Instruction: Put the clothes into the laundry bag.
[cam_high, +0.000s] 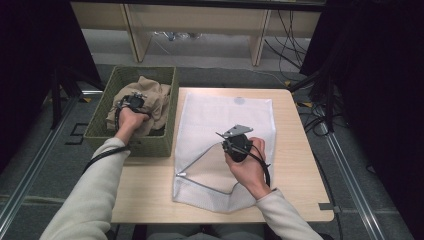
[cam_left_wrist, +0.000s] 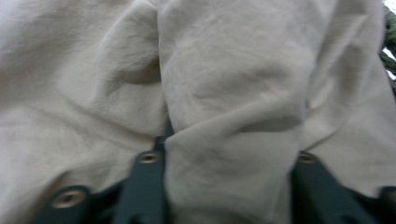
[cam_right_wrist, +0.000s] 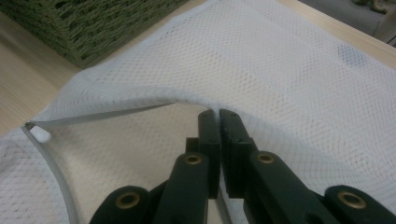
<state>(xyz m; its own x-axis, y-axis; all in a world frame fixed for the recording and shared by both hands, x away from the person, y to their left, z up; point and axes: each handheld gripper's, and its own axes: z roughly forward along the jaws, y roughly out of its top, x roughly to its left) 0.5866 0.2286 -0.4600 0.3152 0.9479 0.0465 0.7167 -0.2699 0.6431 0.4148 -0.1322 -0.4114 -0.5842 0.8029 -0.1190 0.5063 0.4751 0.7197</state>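
Two claws working at once, and room is tight on my left: my left gripper (cam_high: 131, 102) is down inside the green woven basket (cam_high: 166, 142), whose walls close in on all sides, so up is the only free way. The beige garment (cam_high: 152, 95) is heaped in that basket, just off the table's left edge, and the left gripper view brings me right against it: a thick fold of cloth (cam_left_wrist: 229, 154) bulges between my two dark jaws, which press into it on either side, so that claw is clamped around a fat bunch of fabric, jaws held well apart by it. Over on the wooden table (cam_high: 300, 165) my right gripper (cam_high: 235, 145) is pinched tight on the upper rim of the white mesh laundry bag (cam_high: 220, 115), lifting it. The right gripper view shows what the high view only hints at: the grey zipper edge (cam_right_wrist: 112, 112) arching up off the lower layer, mouth gaping toward the basket, with the white zipper pull (cam_right_wrist: 41, 134) at the corner. Bare tabletop lies right of the bag. Between the two claws stands the basket's near wall. Beyond the table, cables (cam_high: 290, 35) trail across the floor by the pale frame legs.
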